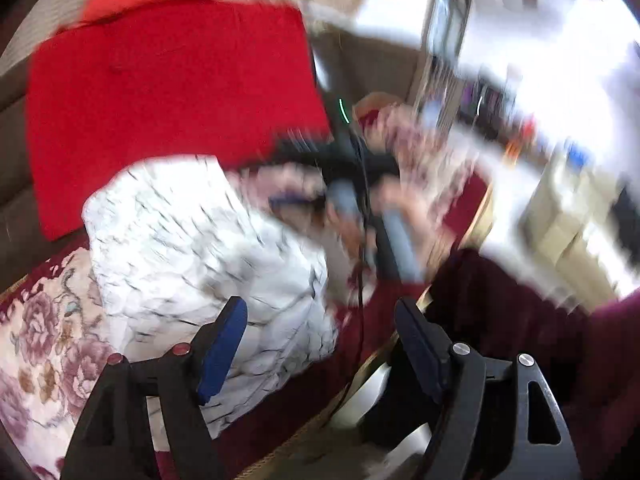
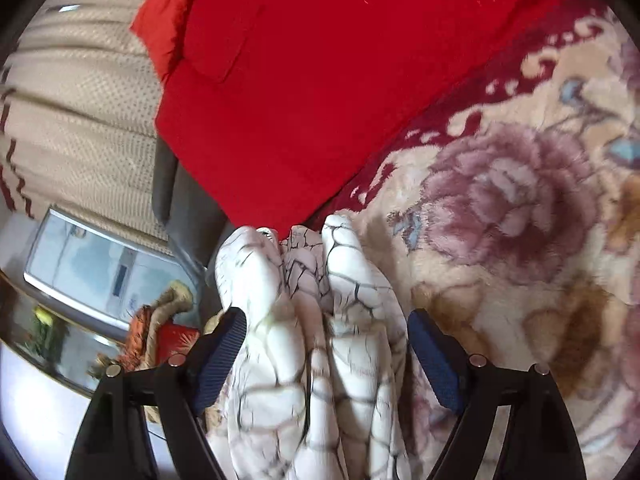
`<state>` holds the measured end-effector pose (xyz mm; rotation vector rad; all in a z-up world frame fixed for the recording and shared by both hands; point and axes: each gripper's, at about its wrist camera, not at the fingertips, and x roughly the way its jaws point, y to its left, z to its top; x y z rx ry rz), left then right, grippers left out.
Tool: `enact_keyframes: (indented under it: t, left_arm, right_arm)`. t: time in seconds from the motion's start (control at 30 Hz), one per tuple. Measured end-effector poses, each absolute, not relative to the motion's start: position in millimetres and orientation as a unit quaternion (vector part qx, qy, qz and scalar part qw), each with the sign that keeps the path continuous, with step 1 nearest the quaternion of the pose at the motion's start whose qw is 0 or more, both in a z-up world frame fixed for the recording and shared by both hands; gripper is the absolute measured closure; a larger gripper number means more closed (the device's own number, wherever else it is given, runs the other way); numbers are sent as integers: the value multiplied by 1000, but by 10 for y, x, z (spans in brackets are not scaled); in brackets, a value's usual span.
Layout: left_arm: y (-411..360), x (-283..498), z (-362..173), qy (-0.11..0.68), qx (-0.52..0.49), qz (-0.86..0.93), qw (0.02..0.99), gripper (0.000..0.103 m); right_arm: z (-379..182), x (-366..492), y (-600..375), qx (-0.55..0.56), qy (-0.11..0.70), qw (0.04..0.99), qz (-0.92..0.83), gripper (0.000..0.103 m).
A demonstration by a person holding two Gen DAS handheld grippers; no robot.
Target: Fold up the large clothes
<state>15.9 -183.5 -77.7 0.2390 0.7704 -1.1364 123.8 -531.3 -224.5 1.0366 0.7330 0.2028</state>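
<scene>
A white garment with a dark crackle pattern [image 1: 200, 248] lies bunched on a floral blanket [image 1: 36, 340]. My left gripper [image 1: 320, 344] is open above its near edge and holds nothing. The left wrist view is blurred by motion; in it the other gripper [image 1: 352, 200] shows beyond the garment, jaw state unclear there. In the right wrist view my right gripper [image 2: 326, 344] is open, with folds of the white garment [image 2: 320, 360] bunched between its blue pads [image 2: 222, 356], which do not pinch the cloth. A folded red cloth [image 2: 320, 80] lies beyond.
The floral blanket [image 2: 520, 220] covers the surface, with a dark red border. The red cloth [image 1: 168, 88] lies at the back against a beige cushion [image 2: 80, 112]. A glass-topped table [image 2: 60, 320] with small items stands past the edge at the left.
</scene>
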Motion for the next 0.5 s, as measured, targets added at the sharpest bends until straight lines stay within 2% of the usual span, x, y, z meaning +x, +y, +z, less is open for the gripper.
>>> enact_keyframes:
  t: [0.1,0.13,0.2,0.27,0.4,0.5]
  left_arm:
    - [-1337,718,-585,340,52,-422,839,14]
    - [-1265,860,-621,349,42,-391,851,14]
    - [-1054,1495,-943,405,2,-295,865,14]
    - [-943,1870,-1270,423,-33,-241,873,15]
    - [-954,2244,-2030,502,-74,-158,847,18]
    - [-1214,2134,-2350,525,-75,-182,828,19]
  right_arm:
    - [-2037,1038,-5288,470,322,816,94,20]
    - [-1954,978,-5224,465,312,823,95,20]
    - [-1845,922,-5111,461,309,826,102,20]
    - [-1685,877,-4903,440,303,838,116,20]
    - [-1396,882,-4511,411,286,846,182,21]
    - [-1310,960,-4258,388,304,841,220,32]
